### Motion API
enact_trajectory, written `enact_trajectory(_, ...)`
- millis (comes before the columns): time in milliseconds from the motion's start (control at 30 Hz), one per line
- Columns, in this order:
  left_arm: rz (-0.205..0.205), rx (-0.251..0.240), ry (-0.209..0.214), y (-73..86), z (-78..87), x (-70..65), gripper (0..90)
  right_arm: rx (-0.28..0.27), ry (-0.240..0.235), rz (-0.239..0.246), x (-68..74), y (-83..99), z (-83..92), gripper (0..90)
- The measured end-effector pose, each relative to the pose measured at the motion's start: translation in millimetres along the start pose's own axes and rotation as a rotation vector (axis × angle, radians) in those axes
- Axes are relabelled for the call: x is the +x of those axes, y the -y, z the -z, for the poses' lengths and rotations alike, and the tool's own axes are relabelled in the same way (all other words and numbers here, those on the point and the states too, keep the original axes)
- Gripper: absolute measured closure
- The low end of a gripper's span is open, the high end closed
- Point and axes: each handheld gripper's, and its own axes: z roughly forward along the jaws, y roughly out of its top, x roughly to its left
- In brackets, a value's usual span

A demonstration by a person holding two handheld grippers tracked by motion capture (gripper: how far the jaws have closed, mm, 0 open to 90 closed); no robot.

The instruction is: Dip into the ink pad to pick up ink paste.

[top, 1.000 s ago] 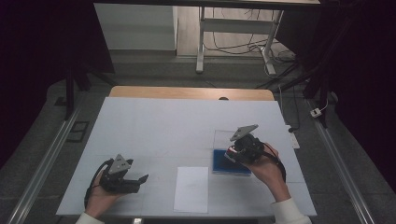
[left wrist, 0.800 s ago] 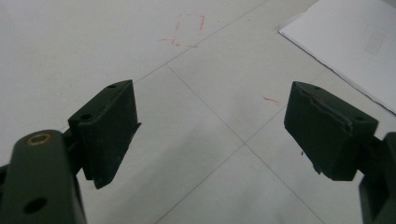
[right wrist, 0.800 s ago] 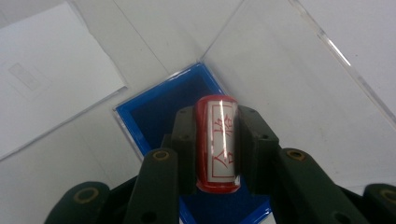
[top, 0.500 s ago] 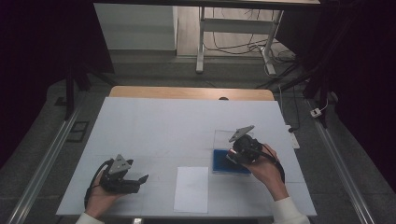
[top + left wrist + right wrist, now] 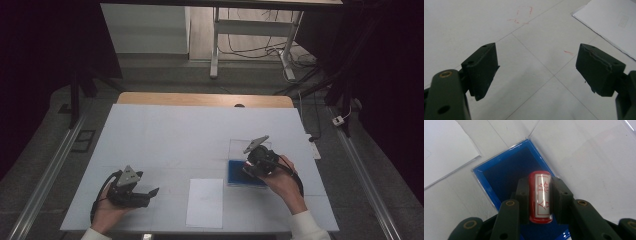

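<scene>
Right tongs [image 5: 540, 195] clamp red stamp [image 5: 541, 196] over blue ink pad [image 5: 506, 173]

A high camera is looking down on the white table [image 5: 200, 135], while both gripper cameras are viewing its surface close up.

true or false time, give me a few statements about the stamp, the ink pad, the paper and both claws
1. The right claw grips a red stamp. True.
2. The stamp is over the white sheet of paper. False: it is over the blue ink pad.
3. The left claw holds the paper. False: its jaws stand open and empty above the table.
4. The paper lies between the two hands in the high view. True.
5. The ink pad's clear lid is shut. False: it lies open beyond the pad.
</scene>
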Motion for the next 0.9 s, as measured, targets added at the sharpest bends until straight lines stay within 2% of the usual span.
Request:
enact_trajectory(333, 0.001, 0.001, -0.002, 0.0, 0.1, 0.5, 18.2, 0.007, -0.001, -0.001, -0.9, -0.5, -0.8, 69.3)
enact_trajectory(533, 0.002, 0.002, -0.002, -0.1, -0.4, -0.3, 18.2, 0.042, -0.005, -0.006, -0.7, -4.6, -1.3, 69.3)
enact_trajectory(800, 0.001, 0.007, -0.003, -0.1, -1.4, -0.7, 18.2, 0.054, -0.011, -0.019, -1.6, -4.8, -2.3, 69.5)
enact_trajectory(900, 0.002, 0.006, -0.003, -0.2, -1.2, -1.1, 18.1, 0.079, -0.001, -0.014, 0.1, -6.0, -5.2, 69.6)
